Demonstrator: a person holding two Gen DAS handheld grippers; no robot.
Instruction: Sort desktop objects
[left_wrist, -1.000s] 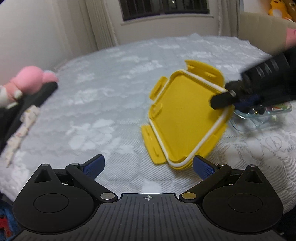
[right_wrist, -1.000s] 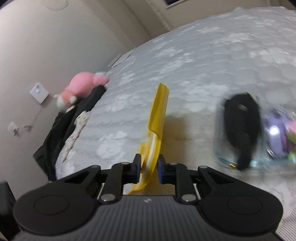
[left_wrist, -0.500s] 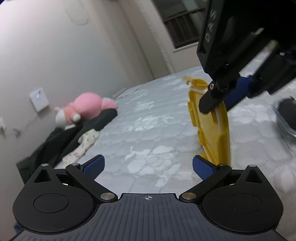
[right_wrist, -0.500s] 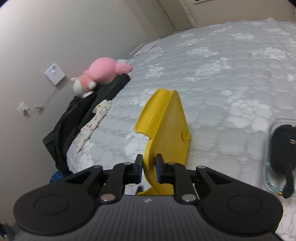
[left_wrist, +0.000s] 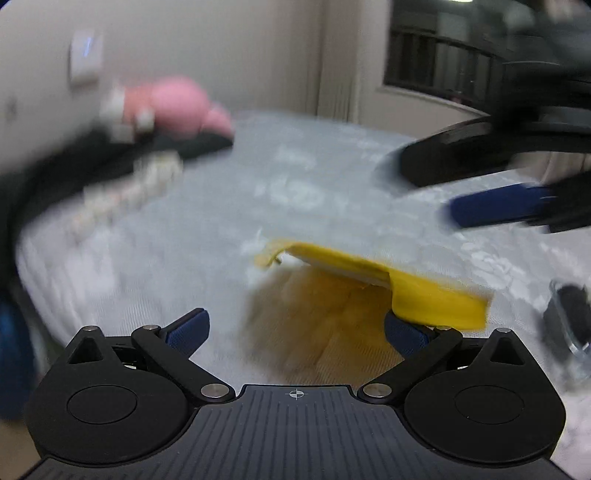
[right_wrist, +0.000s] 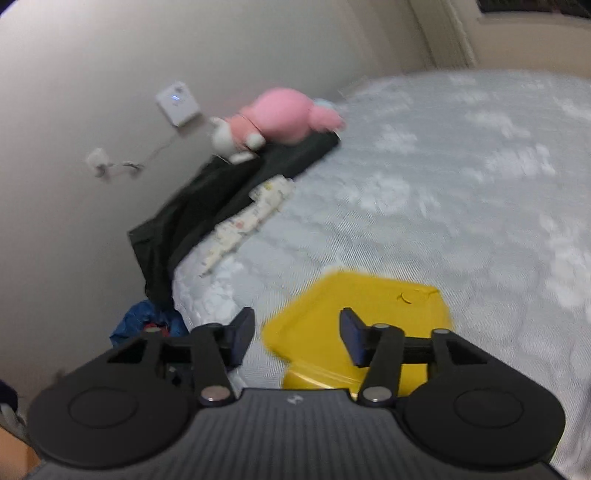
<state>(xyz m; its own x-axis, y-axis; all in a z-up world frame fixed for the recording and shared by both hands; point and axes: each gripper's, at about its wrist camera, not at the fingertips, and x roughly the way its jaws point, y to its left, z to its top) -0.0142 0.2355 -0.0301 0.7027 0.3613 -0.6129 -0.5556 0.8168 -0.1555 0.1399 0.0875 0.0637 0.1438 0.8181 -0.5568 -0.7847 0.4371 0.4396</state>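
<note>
The yellow box lid (right_wrist: 354, 314) lies nearly flat, low over the white patterned bedspread (right_wrist: 461, 184). In the left wrist view the lid (left_wrist: 369, 269) is blurred, with one edge over my right finger. My right gripper (right_wrist: 297, 332) is open above the lid, with nothing held. My left gripper (left_wrist: 295, 328) is open and empty just in front of the lid. The right gripper's blue pad (left_wrist: 495, 210) shows at the upper right of the left wrist view. A clear container (left_wrist: 569, 317) with a black object inside sits at the right edge.
A pink plush toy (right_wrist: 284, 118) lies on dark clothing (right_wrist: 221, 199) at the bed's left edge by the wall. A patterned white cloth (right_wrist: 247, 218) lies beside it. A blue bag (right_wrist: 147, 321) sits on the floor below. A window (left_wrist: 443, 70) is at the back.
My right gripper has opened and let go of the yellow lid. The lid has dropped from standing on edge to lying nearly flat. Both cameras have swung quickly.
</note>
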